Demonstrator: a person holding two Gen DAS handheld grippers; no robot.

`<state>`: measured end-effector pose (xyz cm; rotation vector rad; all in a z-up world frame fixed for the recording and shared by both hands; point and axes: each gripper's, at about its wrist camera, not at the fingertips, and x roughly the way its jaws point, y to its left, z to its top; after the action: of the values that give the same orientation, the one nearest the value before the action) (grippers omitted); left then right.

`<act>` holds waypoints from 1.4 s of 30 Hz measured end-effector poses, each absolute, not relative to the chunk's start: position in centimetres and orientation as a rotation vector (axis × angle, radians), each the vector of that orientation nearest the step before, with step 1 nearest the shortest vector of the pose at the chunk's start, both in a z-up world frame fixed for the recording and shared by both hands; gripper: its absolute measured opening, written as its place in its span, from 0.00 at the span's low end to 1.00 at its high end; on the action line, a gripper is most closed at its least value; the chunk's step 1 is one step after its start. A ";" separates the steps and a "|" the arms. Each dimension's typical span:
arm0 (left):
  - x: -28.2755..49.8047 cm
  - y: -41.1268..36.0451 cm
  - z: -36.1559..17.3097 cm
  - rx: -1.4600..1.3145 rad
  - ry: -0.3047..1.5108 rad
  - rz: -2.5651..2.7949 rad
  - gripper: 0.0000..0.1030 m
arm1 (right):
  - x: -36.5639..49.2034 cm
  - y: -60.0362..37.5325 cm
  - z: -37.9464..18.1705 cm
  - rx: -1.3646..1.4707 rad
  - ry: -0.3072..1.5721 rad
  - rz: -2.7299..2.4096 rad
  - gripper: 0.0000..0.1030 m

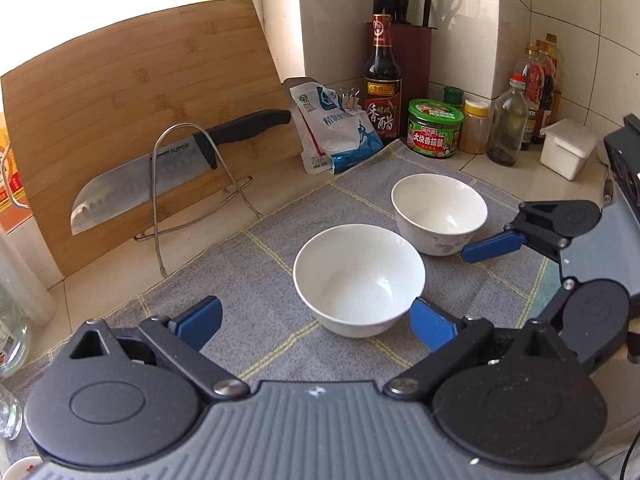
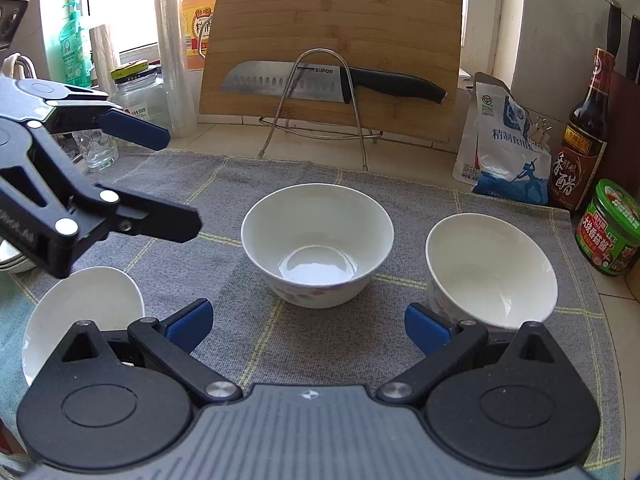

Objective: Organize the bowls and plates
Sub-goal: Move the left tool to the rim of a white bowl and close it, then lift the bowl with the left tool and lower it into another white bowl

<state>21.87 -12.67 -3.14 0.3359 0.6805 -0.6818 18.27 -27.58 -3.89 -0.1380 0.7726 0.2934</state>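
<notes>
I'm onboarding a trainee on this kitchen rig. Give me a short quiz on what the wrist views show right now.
1. What kind of dish stands on the grey cloth in the right wrist view, and how many are there?
2. True or false: the knife rests against the upright cutting board.
3. The right gripper is: A) shut on a dish, B) open and holding nothing, C) out of view.

Key
1. Three bowls.
2. True.
3. B.
</notes>
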 end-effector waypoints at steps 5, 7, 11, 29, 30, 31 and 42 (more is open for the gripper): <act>24.6 -14.8 -4.4 0.338 0.725 -0.711 0.97 | 19.0 -27.9 -4.7 -0.141 0.775 0.307 1.00; 25.5 -15.4 -4.8 0.330 0.740 -0.731 0.97 | 19.2 -27.9 -4.8 -0.154 0.766 0.307 1.00; 26.9 -16.6 -5.6 0.333 0.764 -0.746 0.96 | 20.0 -27.8 -5.0 -0.183 0.756 0.315 1.00; 30.5 -18.3 -8.0 0.304 0.883 -0.805 0.70 | 22.0 -27.2 -5.3 -0.227 0.735 0.357 0.87; 30.6 -18.3 -8.0 0.305 0.886 -0.808 0.68 | 22.0 -27.2 -5.3 -0.228 0.734 0.357 0.85; 30.6 -18.4 -8.1 0.305 0.891 -0.810 0.65 | 22.1 -27.2 -5.3 -0.228 0.735 0.357 0.84; 31.0 -18.4 -8.3 0.303 0.913 -0.838 0.55 | 22.3 -27.3 -5.1 -0.225 0.738 0.352 0.82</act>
<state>31.04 -18.44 -8.30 0.3033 0.9133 -0.8381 22.32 -27.29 -5.15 -0.2250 0.7377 0.3517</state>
